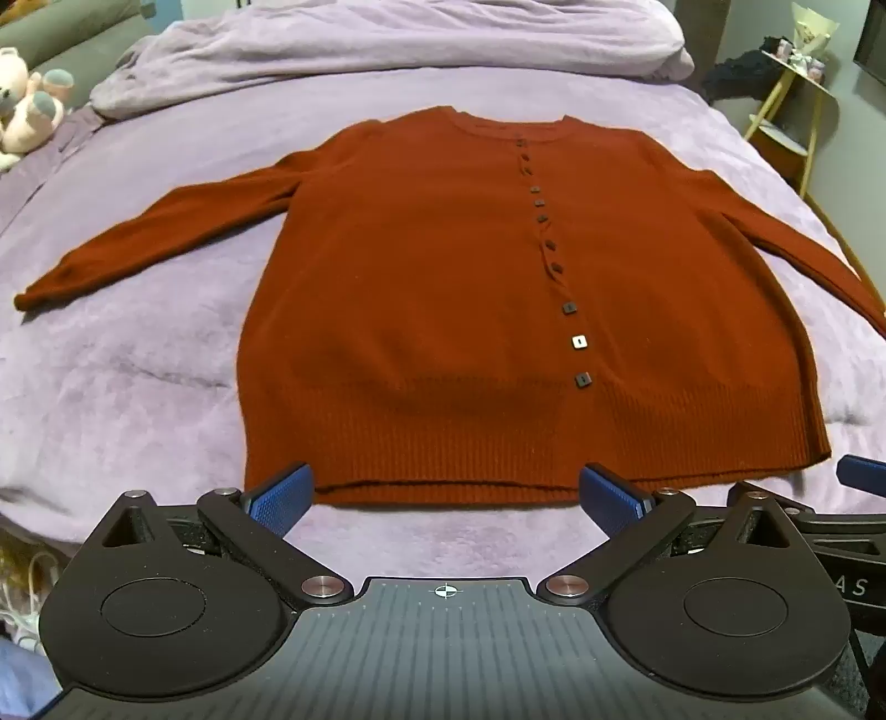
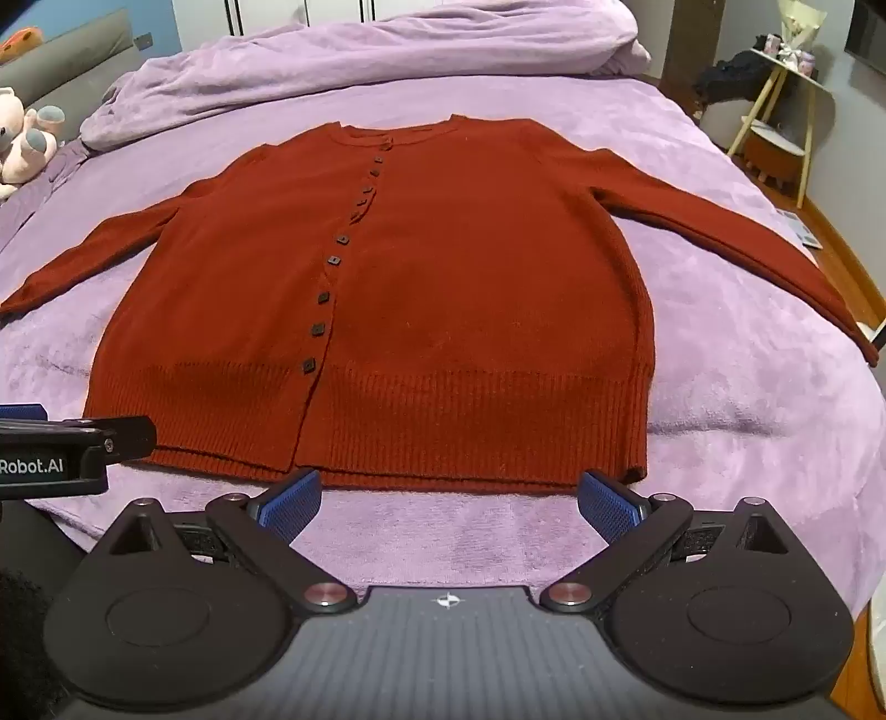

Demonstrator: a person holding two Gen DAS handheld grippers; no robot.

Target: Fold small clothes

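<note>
None of the folding looks done yet, as far as these views show; the red cardigan (image 1: 443, 310) lies flat and face up on the purple blanket (image 1: 138, 387) that covers the bed, buttoned down its front, with its row of dark buttons (image 1: 576, 342) running from the neckline to the ribbed hem (image 1: 443, 471); both sleeves are spread out to the sides, the left sleeve (image 1: 155, 238) reaching toward the edge of the blanket and the right sleeve (image 2: 747, 243) stretching away on the other side; no part of the cardigan is turned over on itself, and the cloth looks smooth enough to start on; the left gripper (image 1: 443, 498) hangs just in front of the hem with its blue pads (image 1: 279, 501) spread wide and nothing between them; the right gripper (image 2: 446, 504) stands the same way beside it, jaws wide and empty, near the hem but not touching it; a heaped purple duvet (image 1: 387, 44) lies beyond the collar, and a soft toy (image 1: 25, 111) sits well apart at the far left, so neither is in the way; I judge that the whole job is left: bringing each sleeve across the body, folding the sides in, and then doubling the hem up toward the collar.
</note>
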